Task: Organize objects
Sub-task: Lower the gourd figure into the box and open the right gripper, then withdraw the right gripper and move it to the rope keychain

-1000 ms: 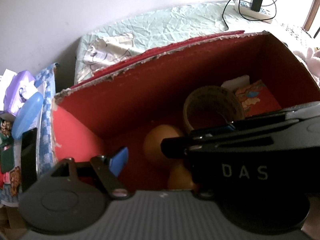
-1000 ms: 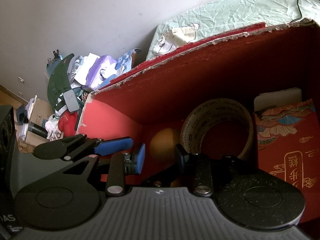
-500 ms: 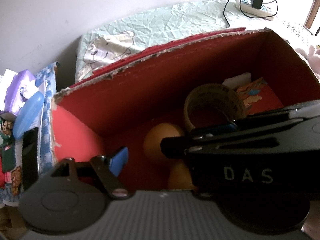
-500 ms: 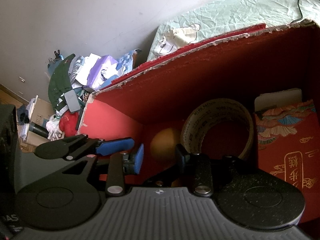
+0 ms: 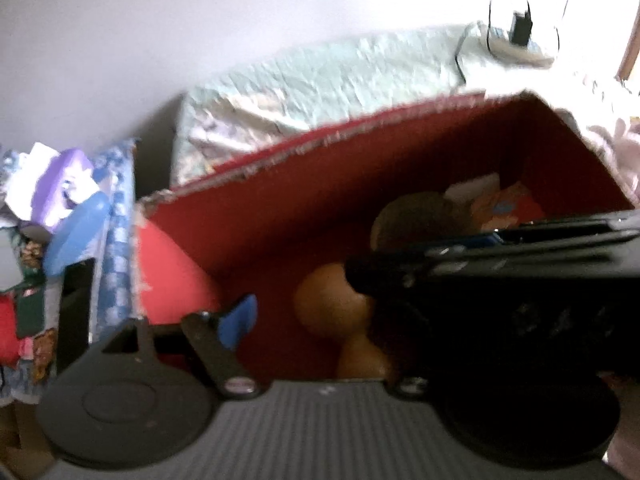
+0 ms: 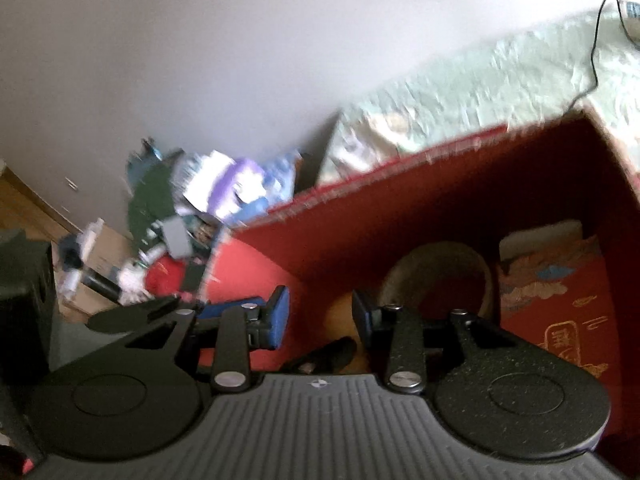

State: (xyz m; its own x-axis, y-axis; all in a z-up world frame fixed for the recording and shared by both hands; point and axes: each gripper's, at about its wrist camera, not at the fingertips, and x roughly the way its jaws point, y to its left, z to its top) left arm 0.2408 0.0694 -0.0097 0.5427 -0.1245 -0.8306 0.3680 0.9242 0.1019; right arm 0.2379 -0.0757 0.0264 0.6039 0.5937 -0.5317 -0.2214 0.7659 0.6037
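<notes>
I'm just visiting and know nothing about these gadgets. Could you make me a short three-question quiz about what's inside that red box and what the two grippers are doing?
1. True or false: the right gripper holds the tape roll.
2. How many oranges show in the left wrist view?
3. Which lies at the right end of the red box? A) a red packet with gold print B) a blue cup C) a green bottle

Key
1. False. Its jaws stand apart with nothing between them.
2. Two: one orange and a second orange nearer the camera.
3. A, the red packet, with a white block behind it.
</notes>
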